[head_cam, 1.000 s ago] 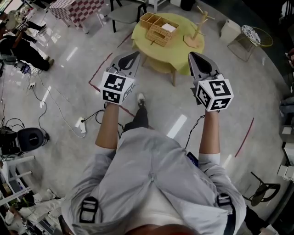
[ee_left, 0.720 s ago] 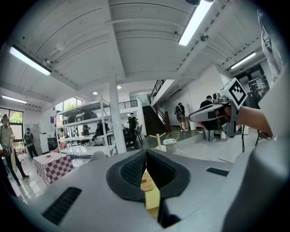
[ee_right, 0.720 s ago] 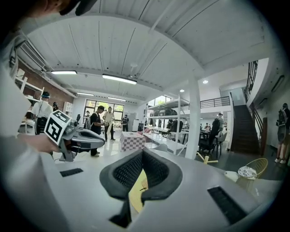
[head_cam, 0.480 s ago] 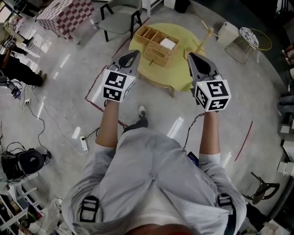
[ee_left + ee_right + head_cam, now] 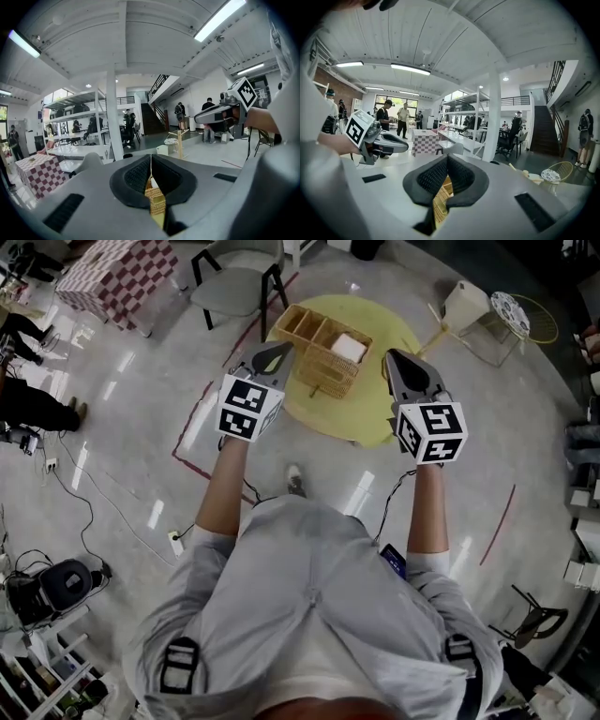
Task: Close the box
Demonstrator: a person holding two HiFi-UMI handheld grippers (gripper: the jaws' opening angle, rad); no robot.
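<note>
An open wicker box with compartments stands on a round yellow table; something white lies in one compartment. My left gripper is held in the air short of the box's left corner, jaws shut on nothing. At the table's right side my right gripper hovers, also shut and empty. In the left gripper view only a strip of the box shows below the closed left gripper. The right gripper view shows the box the same way under the right gripper.
A grey chair and a checkered table stand beyond the box at left. A wooden rack, a white bin and a wire side table are at the right. Cables and red tape lines cross the floor.
The person has walked toward the yellow table, so the box and table sit closer under the grippers. Both grippers stayed shut and level.
</note>
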